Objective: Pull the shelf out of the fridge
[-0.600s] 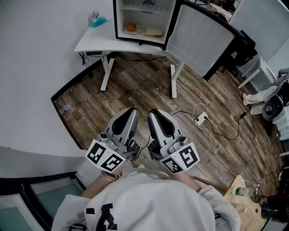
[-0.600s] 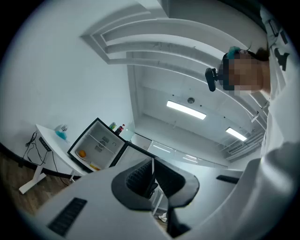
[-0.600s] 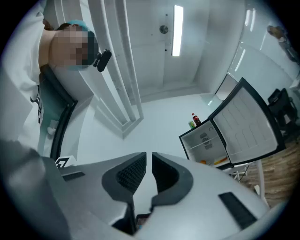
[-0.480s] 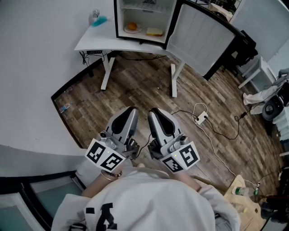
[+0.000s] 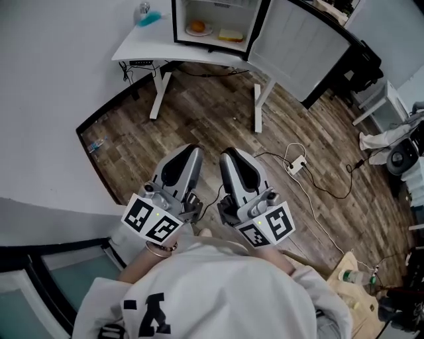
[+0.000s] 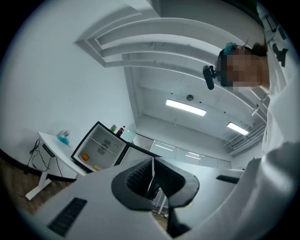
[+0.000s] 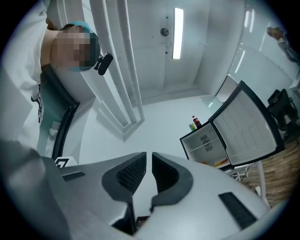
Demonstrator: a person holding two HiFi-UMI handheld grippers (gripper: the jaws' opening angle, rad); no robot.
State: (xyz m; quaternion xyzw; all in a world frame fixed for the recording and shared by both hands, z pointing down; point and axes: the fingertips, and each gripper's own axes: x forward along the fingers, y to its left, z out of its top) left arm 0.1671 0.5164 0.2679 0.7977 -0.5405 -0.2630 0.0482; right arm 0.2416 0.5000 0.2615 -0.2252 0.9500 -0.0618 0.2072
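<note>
wood floor [image 5: 199, 126] ran up to a white desk [image 5: 142, 49] with the fridge [image 5: 218, 26] open on it, shelf [image 7: 206, 140] inside. left gripper [image 5: 187, 160] and right gripper [image 5: 233, 162] sat well back, jaws closed, empty.

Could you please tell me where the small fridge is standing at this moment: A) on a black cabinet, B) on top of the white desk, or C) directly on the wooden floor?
B: the fridge, its door swung open, sits on the white desk, whose legs stand on the wooden floor.
</note>
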